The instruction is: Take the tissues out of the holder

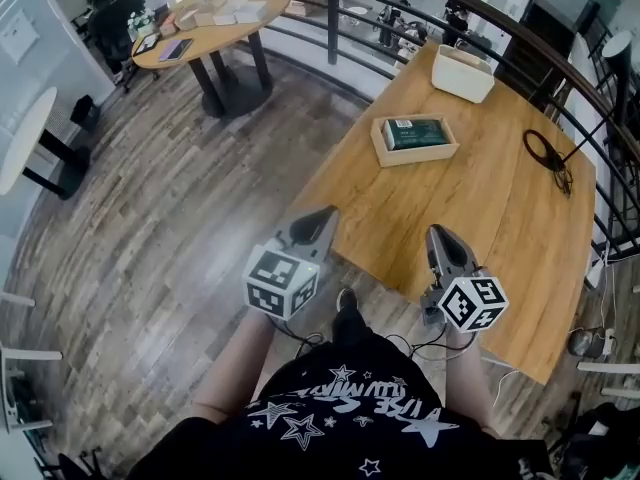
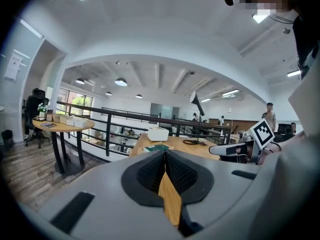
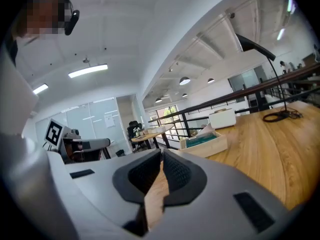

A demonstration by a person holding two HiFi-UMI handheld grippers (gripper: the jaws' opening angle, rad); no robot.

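Green tissue pack (image 1: 413, 133) sits in the shallow light-wood rectangular holder (image 1: 420, 155), long side lying crosswise, well ahead of both clenched, empty tongs, and the right gripper (image 1: 437, 231) is nearer that holder than the left gripper (image 1: 325, 211).

Foreground: grey plastic left gripper (image 2: 165, 155), black ribbed pads closed tip to tip, nothing between. Just past tips: light wooden tissue holder (image 2: 157, 147) with green pack, on long wooden table (image 2: 197, 150); white rectangular box (image 2: 158, 134) behind. At right: grey right gripper (image 2: 212, 150), marker cube on top. At left: round wooden table (image 2: 62, 126) near black metal railing (image 2: 107, 134).
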